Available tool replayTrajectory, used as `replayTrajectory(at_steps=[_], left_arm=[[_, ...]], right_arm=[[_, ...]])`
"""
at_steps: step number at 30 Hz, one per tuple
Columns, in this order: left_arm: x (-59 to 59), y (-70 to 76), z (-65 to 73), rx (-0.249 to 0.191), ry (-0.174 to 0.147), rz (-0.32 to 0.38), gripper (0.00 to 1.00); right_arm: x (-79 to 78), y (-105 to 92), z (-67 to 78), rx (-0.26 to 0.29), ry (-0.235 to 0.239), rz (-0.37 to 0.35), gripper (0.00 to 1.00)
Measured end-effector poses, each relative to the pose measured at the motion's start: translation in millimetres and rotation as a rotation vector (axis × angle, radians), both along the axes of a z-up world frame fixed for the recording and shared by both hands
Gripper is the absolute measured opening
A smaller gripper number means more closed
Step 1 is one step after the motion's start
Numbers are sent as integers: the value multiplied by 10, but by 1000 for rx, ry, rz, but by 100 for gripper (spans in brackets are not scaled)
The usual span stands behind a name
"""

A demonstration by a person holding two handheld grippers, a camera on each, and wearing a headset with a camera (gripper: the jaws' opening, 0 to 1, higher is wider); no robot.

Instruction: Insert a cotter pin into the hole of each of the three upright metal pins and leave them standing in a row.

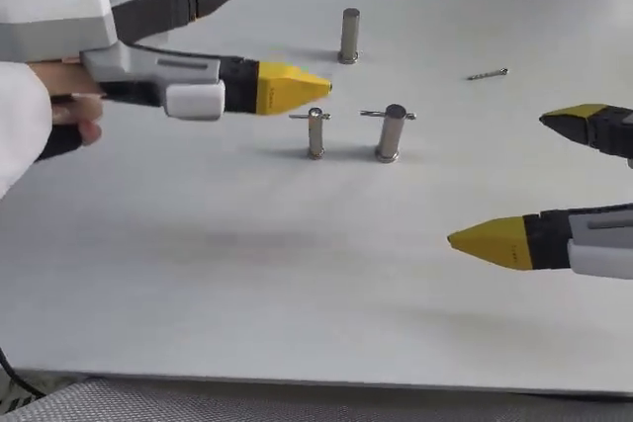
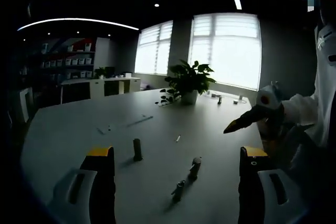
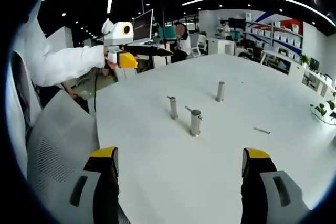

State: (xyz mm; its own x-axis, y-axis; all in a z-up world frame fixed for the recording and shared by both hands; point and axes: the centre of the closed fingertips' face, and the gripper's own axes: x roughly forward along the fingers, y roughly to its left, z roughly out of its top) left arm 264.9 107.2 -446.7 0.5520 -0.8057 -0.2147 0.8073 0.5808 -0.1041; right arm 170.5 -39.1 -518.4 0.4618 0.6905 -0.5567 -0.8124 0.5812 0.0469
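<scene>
Our left gripper (image 1: 262,42) and right gripper (image 1: 497,178) flank the work, jaws apart, empty — likely leaving the loose cotter pin (image 1: 488,74) and 1 bare pin (image 1: 349,37) reachable.

near pins (image 1: 316,133) w/ cotters (image 1: 388,115), far pin (image 1: 349,36) bare, loose cotter (image 1: 488,74)

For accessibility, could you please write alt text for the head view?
Two upright metal pins on a white table hold cotter pins; a third pin behind is bare, a loose cotter pin nearby. Left gripper and right gripper hover open.
</scene>
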Motion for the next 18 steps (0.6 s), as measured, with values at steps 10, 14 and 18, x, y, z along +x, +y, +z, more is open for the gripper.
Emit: replayTrajectory(at_steps=[10,14,18], left_arm=[[741,-147,-58,-37,-10,1,81],[928,-228,-209,-13,-1,4,72],[1149,-264,-352,6,-2,35,57]], right_arm=[[20,-51,6,11,1,-14,95],[11,-62,-16,13,9,-18,94],[9,-62,-28,20,15,-25,94]])
